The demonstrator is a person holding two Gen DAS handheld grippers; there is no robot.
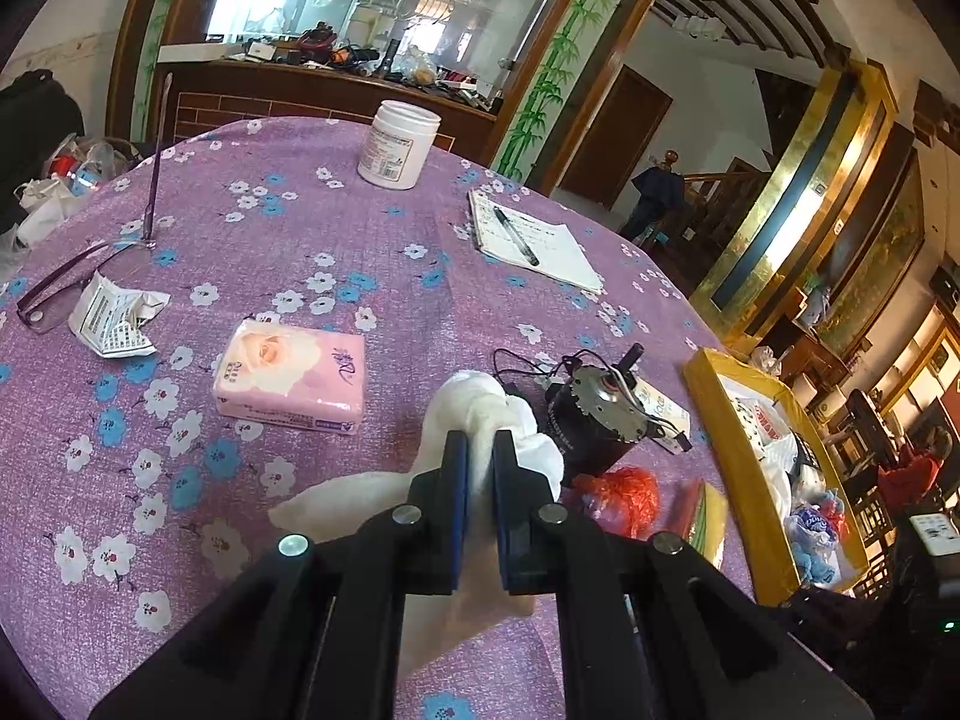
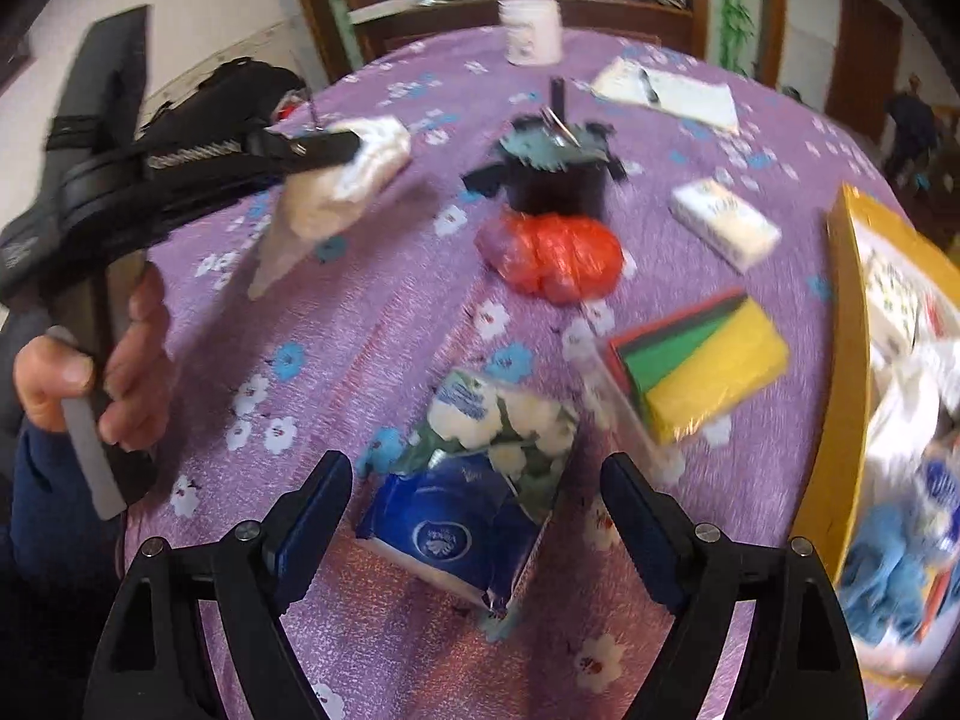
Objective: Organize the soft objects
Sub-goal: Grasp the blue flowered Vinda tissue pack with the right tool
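The round table (image 2: 372, 324) under its purple flowered cloth is the landmark; at its right edge sits a yellow box (image 2: 843, 324), already holding white cloth or bags and something fluffy and blue, so sorting looks partly done. Toward the middle of the table lie a red plastic bag (image 2: 552, 258), a pack of coloured sponges (image 2: 702, 360) near the box, and a pink tissue pack (image 1: 291, 375) farther left. The left gripper (image 1: 480, 450) is clamped tight on a white cloth (image 1: 480, 405), held just above the table. The right gripper (image 2: 477, 516), jaws spread wide, hangs over a blue and green tissue packet (image 2: 474, 480) at the near edge, which sits between the fingers, not yet pinched. Next, I judge, the right must drop lower and close on the packet, while the cloth travels to the box
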